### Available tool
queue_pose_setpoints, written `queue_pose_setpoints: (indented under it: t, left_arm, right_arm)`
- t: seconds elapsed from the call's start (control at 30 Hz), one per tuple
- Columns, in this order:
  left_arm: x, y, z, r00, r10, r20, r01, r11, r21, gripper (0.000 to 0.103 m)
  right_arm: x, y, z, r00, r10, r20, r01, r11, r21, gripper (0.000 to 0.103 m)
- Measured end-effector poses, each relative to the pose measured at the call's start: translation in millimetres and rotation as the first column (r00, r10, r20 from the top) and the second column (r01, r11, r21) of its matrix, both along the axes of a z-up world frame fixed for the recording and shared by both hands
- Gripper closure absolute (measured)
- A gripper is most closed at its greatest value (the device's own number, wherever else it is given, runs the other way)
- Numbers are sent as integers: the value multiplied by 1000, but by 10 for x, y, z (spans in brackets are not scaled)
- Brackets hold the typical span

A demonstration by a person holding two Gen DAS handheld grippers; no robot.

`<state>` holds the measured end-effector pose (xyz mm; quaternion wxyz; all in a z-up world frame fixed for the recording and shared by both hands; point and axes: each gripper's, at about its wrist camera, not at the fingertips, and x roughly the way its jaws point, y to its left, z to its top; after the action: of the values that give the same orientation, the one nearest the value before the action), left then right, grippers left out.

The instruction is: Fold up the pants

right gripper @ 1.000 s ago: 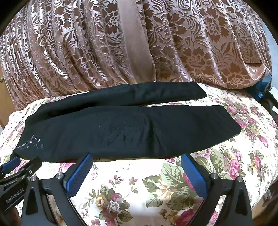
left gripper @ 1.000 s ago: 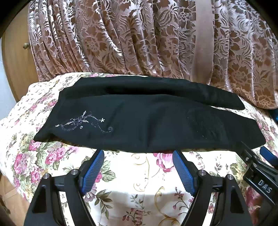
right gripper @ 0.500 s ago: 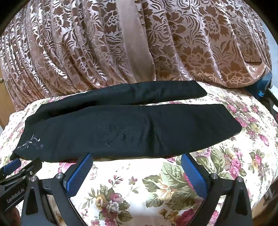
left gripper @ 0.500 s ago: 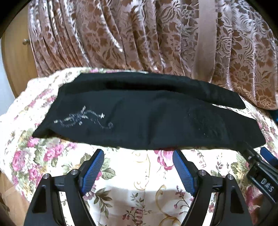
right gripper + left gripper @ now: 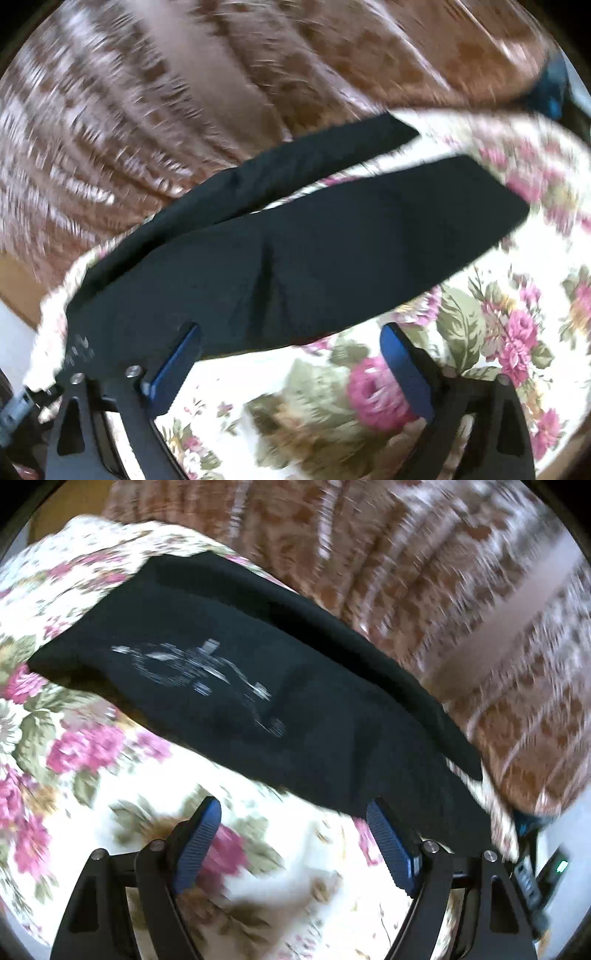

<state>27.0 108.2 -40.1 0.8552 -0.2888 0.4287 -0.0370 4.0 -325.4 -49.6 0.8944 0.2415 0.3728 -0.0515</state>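
Black pants [image 5: 236, 672] lie flat across a floral tablecloth [image 5: 110, 775], with a silver embroidered motif [image 5: 199, 668] near the waist end. In the right wrist view the two legs [image 5: 332, 243] spread apart toward the right. My left gripper [image 5: 293, 834] is open and empty, just short of the pants' near edge by the waist end. My right gripper [image 5: 290, 354] is open and empty, its left finger over the near edge of the front leg. Both views are motion-blurred and tilted.
A brown patterned curtain [image 5: 406, 554] hangs close behind the table. A blue object [image 5: 554, 88] sits at the far right edge. A dark device with a green light [image 5: 554, 871] shows at the right of the left wrist view. The cloth drops off at the table edges.
Both grippers have swung apart and tilted: the left toward the waist end, the right toward the leg end, each closer to the pants' near edge. Both stay open. The pants have not moved.
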Motion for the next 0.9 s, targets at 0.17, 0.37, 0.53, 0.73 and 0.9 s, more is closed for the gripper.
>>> queue_pose_setpoints:
  t: [0.17, 0.37, 0.53, 0.73, 0.9]
  left_arm:
    - [120, 483, -101, 992, 128, 21, -127, 991, -47, 21]
    - [246, 752, -152, 983, 164, 84, -163, 987, -16, 21]
    - [352, 959, -235, 971, 223, 84, -218, 973, -73, 21]
    - [369, 1213, -368, 961, 261, 92, -247, 959, -141, 21]
    - [452, 1378, -448, 951, 292, 104, -269, 944, -190, 21]
  right_arm:
    - [-18, -712, -255, 988, -149, -33, 153, 958, 244, 16]
    - [-3, -1255, -513, 964, -264, -28, 250, 871, 424, 40]
    - [136, -1307, -563, 961, -277, 13, 243, 862, 444, 44]
    - [228, -1364, -614, 958, -283, 31, 242, 865, 440, 55]
    - [214, -1459, -714, 953, -297, 54, 232, 836, 497, 72]
